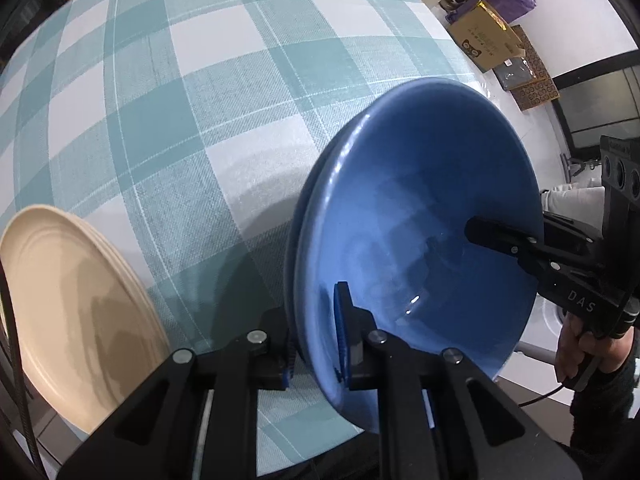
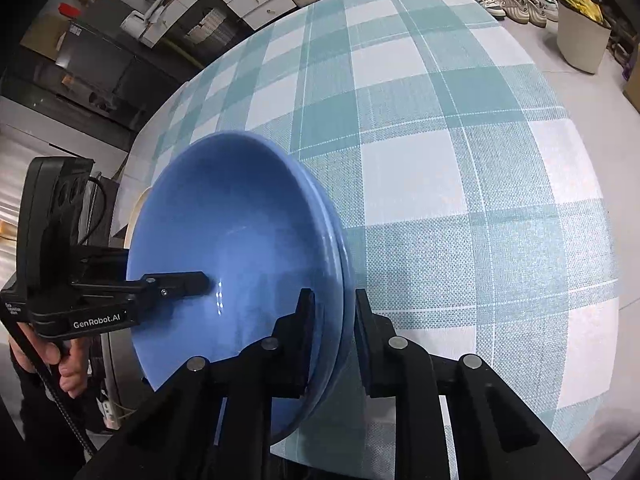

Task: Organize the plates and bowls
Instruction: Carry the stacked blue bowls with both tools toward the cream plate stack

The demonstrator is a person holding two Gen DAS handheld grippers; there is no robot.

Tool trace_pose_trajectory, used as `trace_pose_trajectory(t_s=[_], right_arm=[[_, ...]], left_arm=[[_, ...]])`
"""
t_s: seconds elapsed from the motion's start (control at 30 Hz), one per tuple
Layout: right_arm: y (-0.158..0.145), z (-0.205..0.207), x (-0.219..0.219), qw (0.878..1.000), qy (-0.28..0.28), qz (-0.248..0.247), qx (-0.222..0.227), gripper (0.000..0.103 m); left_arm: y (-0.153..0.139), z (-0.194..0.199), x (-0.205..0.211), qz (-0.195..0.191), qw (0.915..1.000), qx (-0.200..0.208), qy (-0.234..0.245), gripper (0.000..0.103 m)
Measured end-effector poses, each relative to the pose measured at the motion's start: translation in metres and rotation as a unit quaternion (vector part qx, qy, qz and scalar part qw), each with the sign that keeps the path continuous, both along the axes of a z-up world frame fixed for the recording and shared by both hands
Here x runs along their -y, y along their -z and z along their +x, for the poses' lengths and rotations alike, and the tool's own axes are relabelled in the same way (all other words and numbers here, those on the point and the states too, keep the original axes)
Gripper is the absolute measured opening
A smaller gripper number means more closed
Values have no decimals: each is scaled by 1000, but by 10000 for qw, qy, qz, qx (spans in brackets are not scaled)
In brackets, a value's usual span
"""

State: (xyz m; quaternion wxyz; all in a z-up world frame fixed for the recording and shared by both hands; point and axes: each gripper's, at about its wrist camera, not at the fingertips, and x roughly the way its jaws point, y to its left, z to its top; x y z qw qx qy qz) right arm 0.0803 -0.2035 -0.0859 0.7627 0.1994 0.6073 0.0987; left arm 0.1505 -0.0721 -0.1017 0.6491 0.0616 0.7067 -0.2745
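While my left hand-held gripper clamps the near left rim of the blue bowls, one finger sits inside the top bowl and the other outside, under the rim, with the blue pads pressing the wall between them. My right hand-held gripper has the opposite rim the same way: one finger inside, one outside, jaws closed on the stack's edge. From the left camera I see the right one's inner finger lying on the bowl's inside wall at the right, my right hand wrapped round its handle below. From the right camera the left one's finger reaches into the bowl from the left, my left hand gripping beneath it.

Two rims show one under the other, so the bowls are nested. They are tilted in both views, held between my two tools over the near part of the desk, which wears a teal and white check cloth. Whether the underside touches the cloth I cannot tell.

Left of the bowls, near the desk's edge, lies a stack of cream plates; a sliver of them shows behind the bowls in the right view. Beyond the desk, on the floor at the right, stand a cardboard box and, farther off, a row of shoes and a pale bin.
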Motion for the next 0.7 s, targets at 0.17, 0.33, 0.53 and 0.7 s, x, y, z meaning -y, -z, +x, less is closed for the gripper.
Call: trace_pose_trajectory(t_s=[0.17,0.33,0.53,0.7], right_arm=[[0,3,-5,9999,-112,-77,-14,18],[3,6,-3,9999,-94,64,-48,18],[6,19,-6,9987,-365,73,-343,19],[5,30,-12,9964,-409,-105,-729,15]], left_arm=[[-2,-2,1,120,9998,180,36,14],[0,-1,-4,89,9999,120,-32,15],[6,0,-2,126,9999,-52,-84,15],[8,-1,-8,58,9988,-451,-176,15]])
